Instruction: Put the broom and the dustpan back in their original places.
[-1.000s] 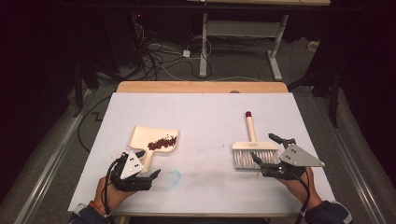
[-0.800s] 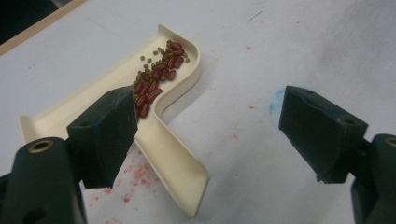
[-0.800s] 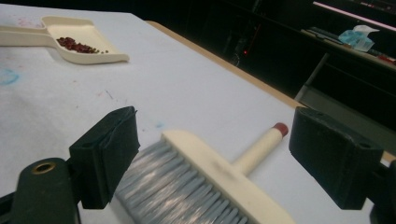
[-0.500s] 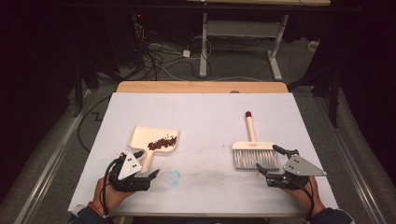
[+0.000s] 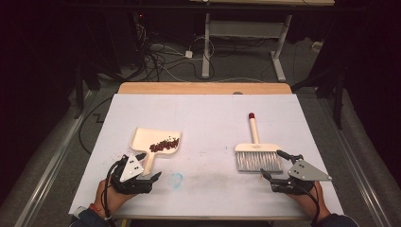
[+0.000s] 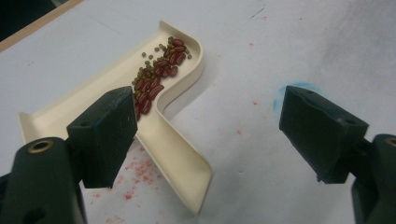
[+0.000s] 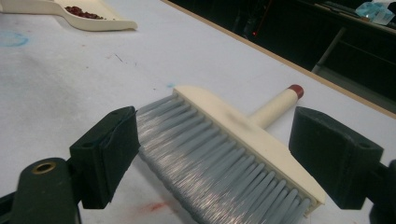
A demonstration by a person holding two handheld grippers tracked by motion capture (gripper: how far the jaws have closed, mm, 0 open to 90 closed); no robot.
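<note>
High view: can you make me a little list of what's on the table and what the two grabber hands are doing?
surface: white table
dustpan: cream dustpan lying flat at left, handle toward the person
in the dustpan: red beans mixed with small green ones
brush: cream hand brush at right, grey bristles toward the person, red-tipped handle pointing away
left gripper: open, fingers either side of the dustpan handle, not gripping
right gripper: open, by the bristles, not holding
stains: blue smudge and red specks on the table
</note>
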